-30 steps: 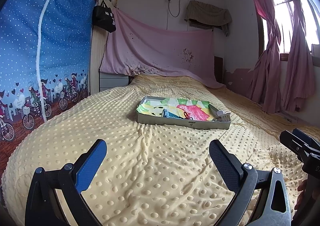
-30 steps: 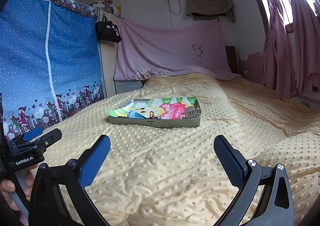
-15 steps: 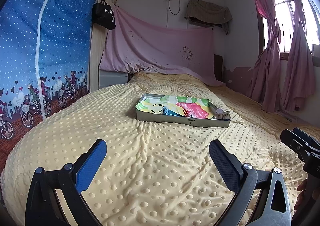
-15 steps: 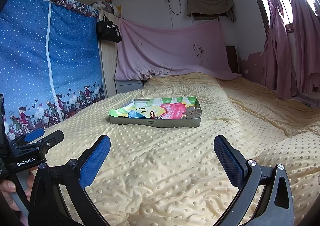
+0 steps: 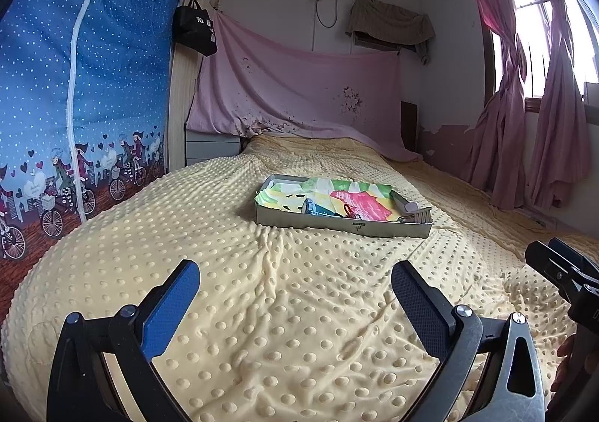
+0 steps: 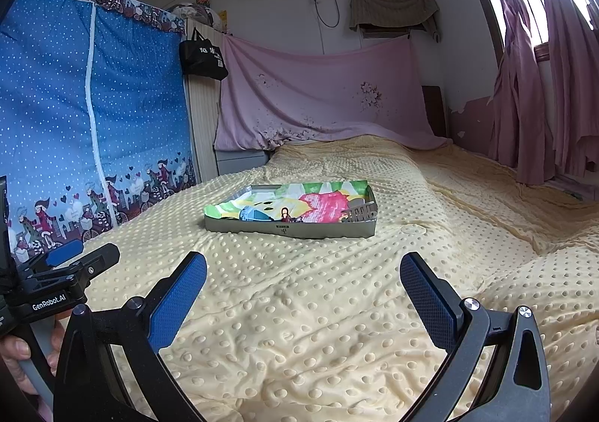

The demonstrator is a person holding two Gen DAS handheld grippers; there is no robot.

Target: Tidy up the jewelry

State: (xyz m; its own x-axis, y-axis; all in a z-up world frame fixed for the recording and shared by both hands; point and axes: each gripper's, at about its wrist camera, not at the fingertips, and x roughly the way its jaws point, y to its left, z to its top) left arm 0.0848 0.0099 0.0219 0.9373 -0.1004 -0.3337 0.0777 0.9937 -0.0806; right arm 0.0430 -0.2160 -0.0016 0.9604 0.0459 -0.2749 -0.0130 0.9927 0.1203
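Left wrist view: the left gripper (image 5: pixel 295 294) stood with its jaws spread wide and nothing between them, hanging over the near part of the bed (image 5: pixel 262 309). Over the last second the metal tray (image 5: pixel 342 225) had slid slightly lower and leftward in this view, so the gripper had tilted or shifted a little; the jaws had not altered. The tray sat well ahead, toward the middle of the bed, lined with a colourful cloth (image 5: pixel 329 199). A small red piece (image 5: pixel 348 210) lay on the cloth near the tray's front wall and a grey comb-like clip (image 5: pixel 415 215) at its right end; what else lay inside was too small to tell. The other gripper's tip showed at the right edge.

Right wrist view: the right gripper (image 6: pixel 303 285) was likewise wide apart and empty, and this view had hardly changed. The tray (image 6: pixel 292 231) lay ahead, the clip (image 6: pixel 361 213) at its right end.

Both claws were well short of the tray, so whether sorting lay ahead or was over could not be judged.
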